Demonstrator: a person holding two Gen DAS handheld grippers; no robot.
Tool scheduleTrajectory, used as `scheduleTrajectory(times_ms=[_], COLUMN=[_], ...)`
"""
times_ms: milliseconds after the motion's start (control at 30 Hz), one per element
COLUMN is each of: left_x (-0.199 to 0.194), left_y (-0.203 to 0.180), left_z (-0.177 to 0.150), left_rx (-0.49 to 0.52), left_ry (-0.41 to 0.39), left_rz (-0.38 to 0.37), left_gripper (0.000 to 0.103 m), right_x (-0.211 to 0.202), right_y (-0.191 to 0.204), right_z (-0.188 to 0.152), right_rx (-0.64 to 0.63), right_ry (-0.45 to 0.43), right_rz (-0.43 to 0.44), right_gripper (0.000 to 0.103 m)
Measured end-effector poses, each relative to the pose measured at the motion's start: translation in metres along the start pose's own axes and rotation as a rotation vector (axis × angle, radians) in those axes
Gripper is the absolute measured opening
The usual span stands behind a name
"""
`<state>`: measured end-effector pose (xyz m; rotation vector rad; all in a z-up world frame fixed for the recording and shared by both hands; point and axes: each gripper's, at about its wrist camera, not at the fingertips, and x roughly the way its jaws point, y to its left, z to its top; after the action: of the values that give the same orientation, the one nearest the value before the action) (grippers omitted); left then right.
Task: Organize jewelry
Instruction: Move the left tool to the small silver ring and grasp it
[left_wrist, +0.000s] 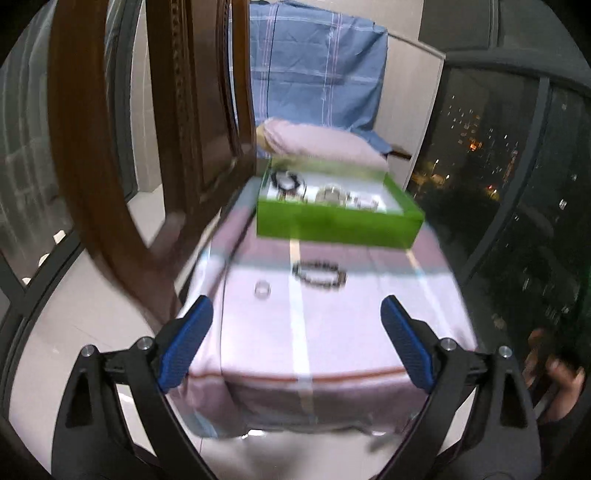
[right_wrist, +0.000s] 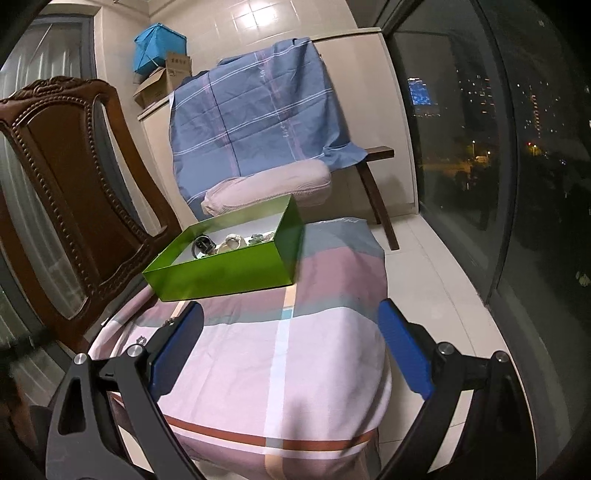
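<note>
Left wrist view, blurred. The blue pads of the left gripper (left_wrist: 296, 314) stand spread wide, nothing between them; they hang over the near part of a cloth-covered counter (left_wrist: 332, 332). Ahead of the fingers, on the pink plaid cloth, lie two loose pieces: a small clear ring (left_wrist: 262, 289) (outline soft, material uncertain) to the left and a dark beaded bracelet (left_wrist: 319, 275) just right of it, apart from each other. Beyond both, at the far end of the counter, sits an open green box (left_wrist: 338, 221); inside it, side by side along a white floor, are a dark bracelet (left_wrist: 286, 181), a pale round piece (left_wrist: 330, 192) and a smaller pale piece (left_wrist: 365, 202). A carved wooden chair (left_wrist: 147, 129) stands at the left, touching or nearly touching the counter edge. Behind the box lie a pink pillow (left_wrist: 317, 142) and a blue plaid sheet (left_wrist: 317, 66).

Right wrist view, sharper. The fingers of the right gripper (right_wrist: 291, 317) are likewise spread and empty, above the cloth's near right part. The green box (right_wrist: 221, 269) lies ahead and left, the chair (right_wrist: 70, 177) beyond it. At right, a dark window (right_wrist: 480, 147) shows city lights.
</note>
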<state>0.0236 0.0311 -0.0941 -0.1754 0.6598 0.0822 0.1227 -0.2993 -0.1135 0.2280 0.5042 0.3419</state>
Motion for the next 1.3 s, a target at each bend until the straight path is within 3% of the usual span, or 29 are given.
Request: scheduleTrajectory(times_ms=[133,233,400,533,700,867,933,967,1067,1233,1300], left_x=[0.008,0.018,0.066,0.107,0.156,0.170,0.169,0.170,0.162,0.072,0.038], left_y=[-0.009,-0.003,0.001,0.007,0.027,0.027,0.026,0.027,0.028,0.018,0.015], left_z=[-0.008,0.000,0.011,0.017,0.018,0.016,0.016,0.016,0.013,0.017,0.016], left_rx=[0.057,0.042,0.073,0.090,0.020,0.035,0.035,0.036,0.024,0.093,0.115], left_ry=[0.014,0.002,0.077,0.122,0.229,0.228,0.224,0.222,0.225,0.039,-0.005], left_rz=[0.011,0.001,0.025,0.086,0.105,0.106,0.098,0.095,0.065,0.010,-0.004], left_gripper=[0.088,0.088,0.065,0.061,0.041,0.039,0.031,0.021,0.021,0.021,0.021], right_x=[-0.002,-0.004,-0.002,0.002,0.005,0.008,0.009,0.010,0.014,0.026,0.043], right_y=[0.004,0.004,0.003,0.003,0.003,0.004,0.005,0.006,0.014,0.038,0.056], right_z=[-0.001,-0.002,-0.004,-0.005,-0.006,-0.008,-0.008,-0.009,-0.011,-0.017,-0.019], right_rx=[-0.010,-0.018,-0.016,-0.020,-0.027,-0.035,-0.040,-0.045,-0.076,-0.142,-0.173], right_ry=[-0.006,-0.010,0.003,0.021,0.034,0.046,0.052,0.055,0.064,0.117,0.185], right_rz=[-0.002,-0.007,-0.013,-0.014,-0.013,-0.012,-0.011,-0.010,-0.015,0.015,0.008], right_gripper=[0.093,0.093,0.093,0.093,0.093,0.093,0.093,0.092,0.092,0.092,0.092])
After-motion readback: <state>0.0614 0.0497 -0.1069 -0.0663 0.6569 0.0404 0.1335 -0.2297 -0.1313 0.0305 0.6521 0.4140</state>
